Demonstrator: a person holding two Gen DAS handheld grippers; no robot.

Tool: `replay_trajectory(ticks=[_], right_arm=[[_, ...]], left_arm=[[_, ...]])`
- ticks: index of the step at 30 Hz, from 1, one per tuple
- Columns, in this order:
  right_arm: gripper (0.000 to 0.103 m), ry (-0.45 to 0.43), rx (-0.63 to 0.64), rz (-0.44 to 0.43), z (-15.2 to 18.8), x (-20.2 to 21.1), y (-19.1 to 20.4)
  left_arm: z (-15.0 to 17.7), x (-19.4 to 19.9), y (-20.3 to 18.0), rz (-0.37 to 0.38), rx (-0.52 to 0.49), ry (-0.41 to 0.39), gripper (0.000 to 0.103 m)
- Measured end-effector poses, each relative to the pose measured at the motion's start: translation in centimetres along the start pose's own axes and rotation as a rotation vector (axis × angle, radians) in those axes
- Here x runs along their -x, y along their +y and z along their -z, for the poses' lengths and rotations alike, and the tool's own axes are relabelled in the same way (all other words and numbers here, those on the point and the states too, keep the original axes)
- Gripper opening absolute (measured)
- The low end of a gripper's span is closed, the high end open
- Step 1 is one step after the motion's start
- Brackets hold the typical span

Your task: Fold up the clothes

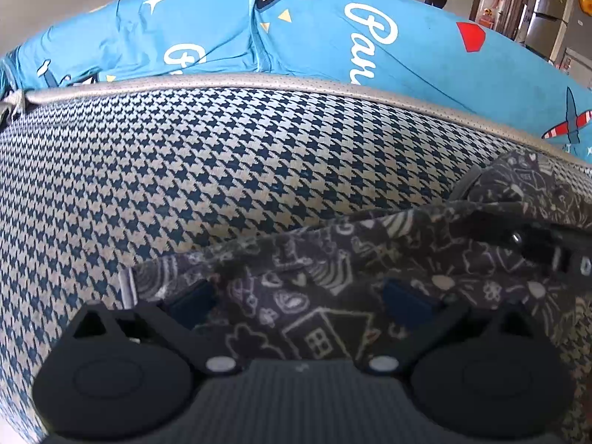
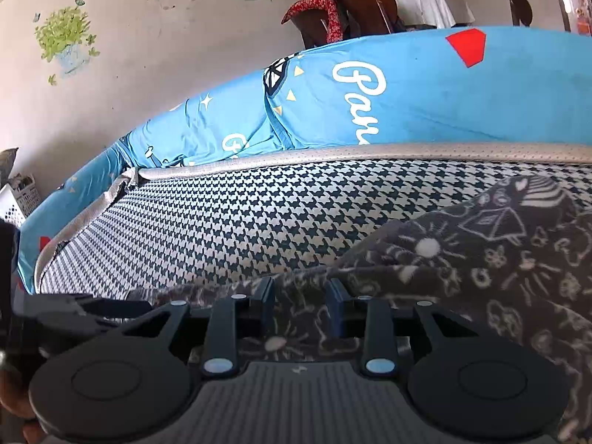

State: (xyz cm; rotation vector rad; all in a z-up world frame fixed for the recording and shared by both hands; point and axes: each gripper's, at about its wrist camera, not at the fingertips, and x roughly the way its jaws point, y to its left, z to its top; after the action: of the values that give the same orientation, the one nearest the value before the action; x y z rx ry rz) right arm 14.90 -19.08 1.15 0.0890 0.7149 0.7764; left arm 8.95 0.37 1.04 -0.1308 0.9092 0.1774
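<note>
Houndstooth mat [image 1: 222,170] under both tools, grey piping [image 1: 259,83] along its far edge. Dark doodle-print garment [image 1: 314,288] bunched right at the fingers. Left gripper [image 1: 299,299]: jaws wide, cloth lying between and over the blue pads [image 1: 192,301]; whether it grips, cannot tell. Right gripper [image 2: 300,305]: jaws narrower, cloth between them, rest heaped to its right; grip unclear. Beyond the mat, blue printed sheet [image 2: 407,92]. Farther: wall with plant stickers [image 2: 66,39], chair [image 2: 366,7] draped in red cloth.

A home living room: houndstooth sofa seat [image 2: 229,222], blue cartoon-print cover [image 2: 407,96], plant wall stickers [image 2: 64,39], refrigerator [image 1: 547,14].
</note>
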Motion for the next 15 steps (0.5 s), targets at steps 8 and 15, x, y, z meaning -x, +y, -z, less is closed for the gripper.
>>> replay_trajectory(ticks=[8,15], right_arm=[[0.022,0.063,-0.075,0.017,-0.6,-3.6,-1.8],[0.02,0.082,-0.095,0.025,-0.6,-5.2,-2.4]], left_arm=[[1.4,-1.3,-1.4,-0.05,-0.085,0.044,0.103],[2.4,-1.0,-1.8,-0.055,-0.124,0.044,0.103]])
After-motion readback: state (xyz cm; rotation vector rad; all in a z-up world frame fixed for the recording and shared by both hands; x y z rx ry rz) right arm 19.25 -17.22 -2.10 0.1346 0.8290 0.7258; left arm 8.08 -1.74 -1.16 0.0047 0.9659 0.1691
